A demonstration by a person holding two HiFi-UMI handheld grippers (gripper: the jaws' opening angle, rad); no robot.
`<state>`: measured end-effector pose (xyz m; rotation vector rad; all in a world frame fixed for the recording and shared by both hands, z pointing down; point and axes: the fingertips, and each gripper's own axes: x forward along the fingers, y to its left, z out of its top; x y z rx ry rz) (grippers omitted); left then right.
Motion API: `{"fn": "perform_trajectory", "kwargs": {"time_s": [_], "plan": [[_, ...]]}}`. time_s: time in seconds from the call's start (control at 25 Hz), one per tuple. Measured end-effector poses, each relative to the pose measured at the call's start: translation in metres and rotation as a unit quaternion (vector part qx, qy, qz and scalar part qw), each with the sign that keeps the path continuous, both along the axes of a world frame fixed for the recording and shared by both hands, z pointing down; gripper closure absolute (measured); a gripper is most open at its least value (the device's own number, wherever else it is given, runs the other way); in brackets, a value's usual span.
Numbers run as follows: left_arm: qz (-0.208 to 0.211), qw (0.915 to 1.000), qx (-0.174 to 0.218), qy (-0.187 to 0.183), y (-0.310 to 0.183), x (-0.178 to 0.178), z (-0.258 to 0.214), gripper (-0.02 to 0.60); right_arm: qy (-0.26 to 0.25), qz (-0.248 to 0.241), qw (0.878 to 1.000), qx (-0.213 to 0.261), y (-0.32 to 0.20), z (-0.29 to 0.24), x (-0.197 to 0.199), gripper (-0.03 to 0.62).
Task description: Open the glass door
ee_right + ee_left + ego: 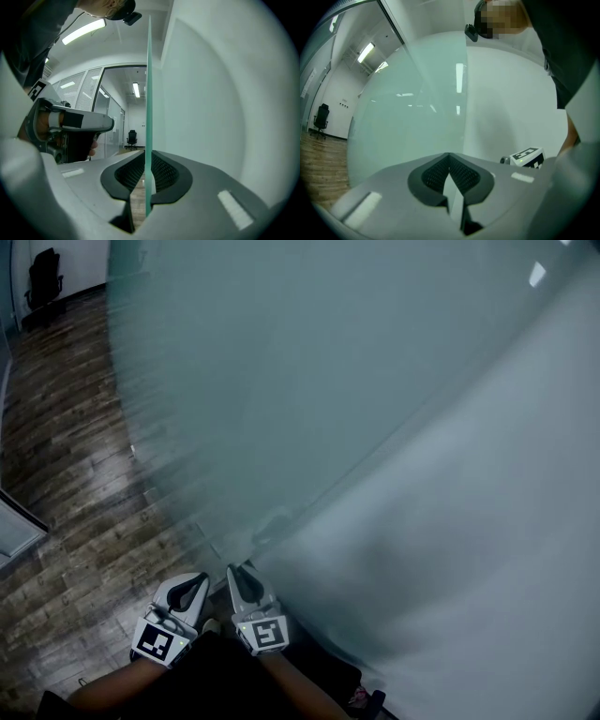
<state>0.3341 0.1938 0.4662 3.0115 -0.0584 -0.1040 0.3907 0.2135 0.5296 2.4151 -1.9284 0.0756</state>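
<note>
Glass door (281,381), one, left gripper (197,582), right gripper (240,572)

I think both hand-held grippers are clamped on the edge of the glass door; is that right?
Not quite: only the right hand-held gripper is clamped on the edge of the glass door. The left gripper view shows the left hand-held gripper shut on nothing.

Right gripper (146,177), jaws clamped on the upright edge of the glass door (149,84); white wall (215,93) right, left gripper (105,123) left, office chair (131,138) beyond.
</note>
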Motion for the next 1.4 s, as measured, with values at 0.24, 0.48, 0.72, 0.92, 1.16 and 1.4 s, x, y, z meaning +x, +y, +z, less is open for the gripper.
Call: {"fn": "perform_trajectory", "kwargs": {"time_s": [0.24,0.48,0.72,0.92,1.16,1.4], "plan": [[0.002,0.9999,0.002,-0.013,0.008,0.002,0.003,0.581,-0.007,0.021,1.0,-0.008,0.007,-0.003,0.012,0.545],[-0.007,0.9999,0.0,-0.011,0.001,0.004,0.003,0.581,-0.018,0.031,0.999,-0.013,0.008,-0.001,0.026,0.543],[-0.019,0.9996,0.0,-0.022,-0.005,0.005,0.007,0.581,-0.011,0.041,0.999,-0.013,0.009,-0.001,0.041,0.54],[-0.016,0.9998,0.001,-0.014,-0.005,0.012,0.003,0.581,-0.013,0.056,0.998,-0.011,0.008,0.0,0.057,0.539],[-0.017,0.9997,0.006,-0.016,-0.005,0.016,0.003,0.581,-0.018,0.071,0.997,-0.009,0.009,0.002,0.071,0.536],[-0.014,0.9998,0.006,-0.009,-0.005,0.021,0.0,0.581,-0.024,0.081,0.996,-0.003,0.008,-0.003,0.083,0.534]]}}
